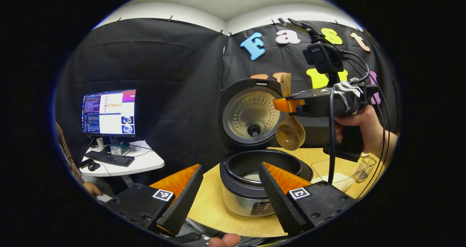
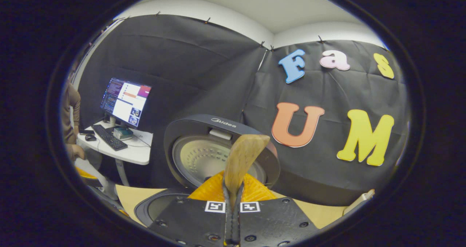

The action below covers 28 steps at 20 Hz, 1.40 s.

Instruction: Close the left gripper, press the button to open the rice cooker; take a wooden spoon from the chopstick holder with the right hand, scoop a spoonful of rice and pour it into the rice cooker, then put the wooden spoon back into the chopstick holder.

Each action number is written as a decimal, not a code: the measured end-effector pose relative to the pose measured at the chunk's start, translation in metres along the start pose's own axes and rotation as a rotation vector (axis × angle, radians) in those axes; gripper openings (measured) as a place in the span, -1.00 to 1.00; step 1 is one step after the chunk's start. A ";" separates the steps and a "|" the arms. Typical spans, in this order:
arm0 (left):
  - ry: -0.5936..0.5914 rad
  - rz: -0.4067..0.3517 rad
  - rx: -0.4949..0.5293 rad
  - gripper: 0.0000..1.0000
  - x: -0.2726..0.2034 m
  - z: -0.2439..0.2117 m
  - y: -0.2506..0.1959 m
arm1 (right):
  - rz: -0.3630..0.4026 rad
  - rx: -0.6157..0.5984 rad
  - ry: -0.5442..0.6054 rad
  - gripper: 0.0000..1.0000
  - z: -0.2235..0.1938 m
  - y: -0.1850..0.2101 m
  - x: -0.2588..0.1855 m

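Observation:
The rice cooker (image 1: 251, 198) stands open on the wooden table, its lid (image 1: 250, 112) upright behind the pot. A little white rice (image 1: 251, 176) lies in the pot. My left gripper (image 1: 229, 198) hangs open just in front of the cooker, nothing between its fingers. My right gripper (image 1: 289, 105) hovers above the pot's right side, shut on the wooden spoon (image 1: 290, 132). The spoon's bowl hangs downward and looks empty. In the right gripper view the spoon's handle (image 2: 242, 159) sticks up from the shut right gripper (image 2: 233, 199), with the lid (image 2: 204, 156) behind it.
A wire chopstick holder (image 1: 366, 167) and a clear container of rice (image 1: 340, 178) sit at the table's right. At the far left a white desk (image 1: 145, 163) carries a monitor (image 1: 109, 112) and keyboard. A person's arm (image 1: 65, 148) shows at the left edge.

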<state>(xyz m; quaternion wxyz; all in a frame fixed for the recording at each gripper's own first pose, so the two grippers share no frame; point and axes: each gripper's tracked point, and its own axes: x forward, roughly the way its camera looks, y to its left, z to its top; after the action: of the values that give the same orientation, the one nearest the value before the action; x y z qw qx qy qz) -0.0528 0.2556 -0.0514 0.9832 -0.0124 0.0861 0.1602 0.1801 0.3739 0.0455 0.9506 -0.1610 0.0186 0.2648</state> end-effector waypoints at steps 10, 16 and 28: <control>-0.015 -0.048 -0.012 0.99 0.000 0.005 -0.023 | 0.029 0.339 -0.007 -1.00 0.007 -0.043 -0.030; -0.023 -0.083 -0.017 0.98 0.000 0.008 -0.046 | -0.038 0.467 -0.057 -1.00 0.009 -0.105 -0.084; -0.072 -0.154 0.007 0.97 -0.009 0.024 -0.092 | -0.326 0.604 -0.089 -1.00 -0.048 -0.240 -0.207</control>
<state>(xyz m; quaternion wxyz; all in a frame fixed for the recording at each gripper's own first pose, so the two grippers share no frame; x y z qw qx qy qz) -0.0285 0.1669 -0.0262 0.9952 -0.0099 0.0499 0.0841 0.1269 0.0615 0.0958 0.9850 0.1386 0.0287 0.0988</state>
